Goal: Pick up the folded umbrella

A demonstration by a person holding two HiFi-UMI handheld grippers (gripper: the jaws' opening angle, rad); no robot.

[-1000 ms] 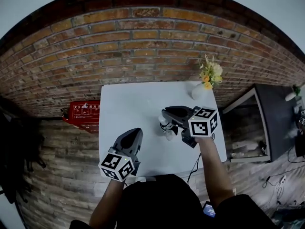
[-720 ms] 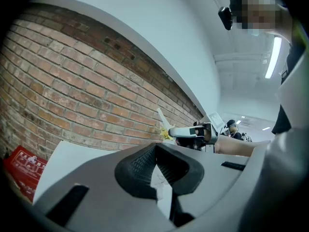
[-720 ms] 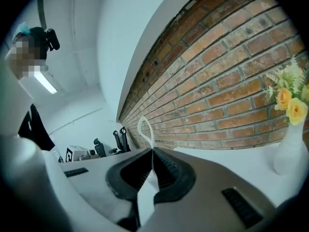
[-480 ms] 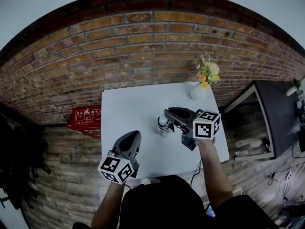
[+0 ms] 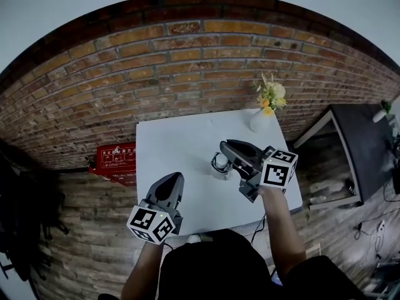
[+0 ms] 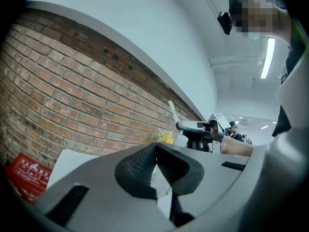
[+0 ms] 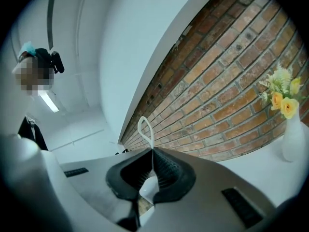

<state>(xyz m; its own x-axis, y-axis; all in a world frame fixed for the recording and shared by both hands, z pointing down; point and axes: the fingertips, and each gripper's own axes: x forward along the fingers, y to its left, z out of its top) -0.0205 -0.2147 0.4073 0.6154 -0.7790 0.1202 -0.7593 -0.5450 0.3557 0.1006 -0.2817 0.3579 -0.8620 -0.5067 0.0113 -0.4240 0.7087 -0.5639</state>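
My right hand-held gripper (image 7: 152, 159) has its jaws closed on the folded umbrella (image 5: 219, 165), with the white body pinched between the pads and its strap loop (image 7: 145, 128) rising above them. The umbrella stands roughly upright near the middle of the table (image 5: 169, 139); I cannot tell whether its foot has cleared the top. To do the lift well, I judge a straight upward pull with firm pressure is best, since the smooth fabric could slip or swing under a narrow pinch. My left hand-held gripper (image 6: 155, 154) is empty, its pads meeting, and sits at about 7 o'clock from the umbrella, well apart. A white vase of flowers (image 5: 259, 119) stands at 1 o'clock by the brick wall (image 5: 187, 61); a sideways sweep could knock it. A red box (image 5: 114, 157) lies off the table at 9 o'clock, out of the way
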